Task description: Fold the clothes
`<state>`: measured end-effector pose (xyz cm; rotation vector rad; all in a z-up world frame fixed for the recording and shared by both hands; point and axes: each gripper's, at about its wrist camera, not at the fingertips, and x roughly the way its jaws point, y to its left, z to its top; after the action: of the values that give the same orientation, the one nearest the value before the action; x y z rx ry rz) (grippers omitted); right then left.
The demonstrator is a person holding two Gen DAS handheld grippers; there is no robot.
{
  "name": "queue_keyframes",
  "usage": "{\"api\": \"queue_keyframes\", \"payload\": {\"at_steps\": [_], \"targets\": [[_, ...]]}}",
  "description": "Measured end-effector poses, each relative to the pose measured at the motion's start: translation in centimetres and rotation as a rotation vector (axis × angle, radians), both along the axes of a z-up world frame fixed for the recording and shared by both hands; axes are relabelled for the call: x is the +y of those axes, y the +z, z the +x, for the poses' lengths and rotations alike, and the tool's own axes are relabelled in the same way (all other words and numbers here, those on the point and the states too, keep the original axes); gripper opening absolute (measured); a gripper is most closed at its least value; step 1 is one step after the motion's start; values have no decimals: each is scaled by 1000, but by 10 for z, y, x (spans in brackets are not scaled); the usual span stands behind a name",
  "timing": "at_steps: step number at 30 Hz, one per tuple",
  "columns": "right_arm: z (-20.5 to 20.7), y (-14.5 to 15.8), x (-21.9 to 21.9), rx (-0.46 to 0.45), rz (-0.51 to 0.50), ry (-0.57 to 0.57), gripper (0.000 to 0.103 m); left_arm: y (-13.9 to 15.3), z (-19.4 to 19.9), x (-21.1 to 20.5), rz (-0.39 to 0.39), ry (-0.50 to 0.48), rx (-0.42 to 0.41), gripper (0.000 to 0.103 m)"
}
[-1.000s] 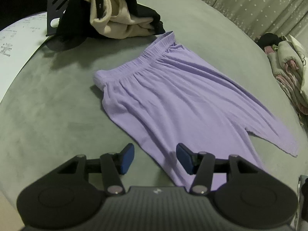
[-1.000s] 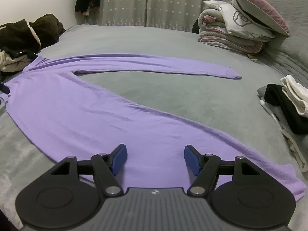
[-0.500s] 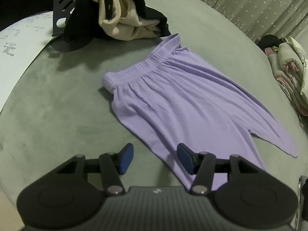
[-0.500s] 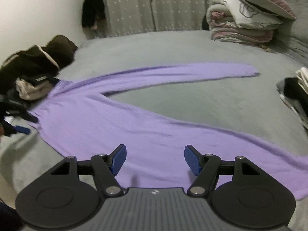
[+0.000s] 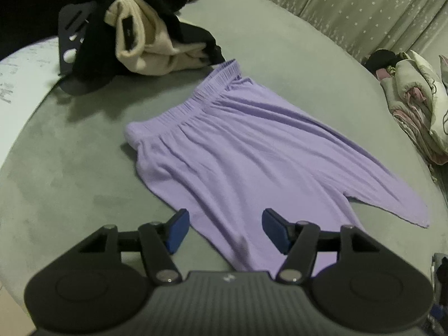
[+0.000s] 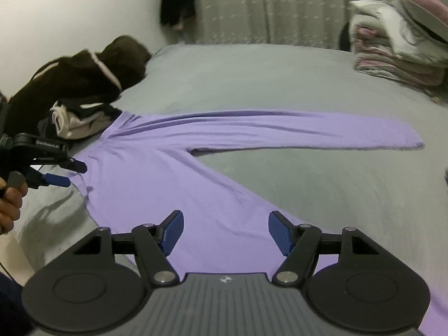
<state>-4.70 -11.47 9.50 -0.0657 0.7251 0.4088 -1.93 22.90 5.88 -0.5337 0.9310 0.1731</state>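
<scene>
Lilac soft-knit trousers with gathered elastic waistband [image 5: 232, 151]: spread flat on grey bed cover [image 5: 70, 173], legs splayed in a V, waistband nearest the heap.
Heap of black, brown and cream garments [image 5: 145, 33]: at bed's far corner, touching waistband end; dark slotted panel [image 5: 70, 42] leaning beside it.
Folded pale floral quilts [image 6: 397, 53] with pink pillow on top: far side of bed, well apart from trousers.
Left gripper [image 5: 224, 231]: blue pads spread wide, nothing between them, hovering over near-leg edge by the hip.
Right gripper [image 6: 225, 231]: fingers likewise parted and empty, above near leg.
Open room: bare cover between legs and around far cuff.
Right wrist view only: far leg full length [image 6: 294, 128], left gripper side-on [image 6: 53, 173], hand [image 6: 11, 207], dark garment hung by curtain [image 6: 176, 2].
Left wrist view only: waistband gathers, white sheet past bed edge [image 5: 16, 75].
</scene>
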Motion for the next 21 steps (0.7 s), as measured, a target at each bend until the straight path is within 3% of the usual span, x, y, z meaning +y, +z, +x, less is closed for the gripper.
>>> {"api": "queue_keyframes", "payload": {"at_steps": [2,6,13,14,16,18,21], "targets": [[13,3,3,36,-11,49,76,-1,3,-6,-14,-10,3,60],[26,-3,8,76,-30,134,77,-4,10,-20,-36,-58,3,66],[43,-49,11,164,-50,196,77,-20,18,-42,57,-73,37,69],[43,-58,9,167,-47,202,81,-20,18,-44,70,-75,33,71],[32,-68,7,102,-32,243,92,-21,17,-48,90,-76,26,74],[22,-70,15,57,-94,265,94,-18,16,-51,92,-75,19,74],[24,-59,22,63,-136,253,94,-14,15,-55,92,-74,8,74]]}}
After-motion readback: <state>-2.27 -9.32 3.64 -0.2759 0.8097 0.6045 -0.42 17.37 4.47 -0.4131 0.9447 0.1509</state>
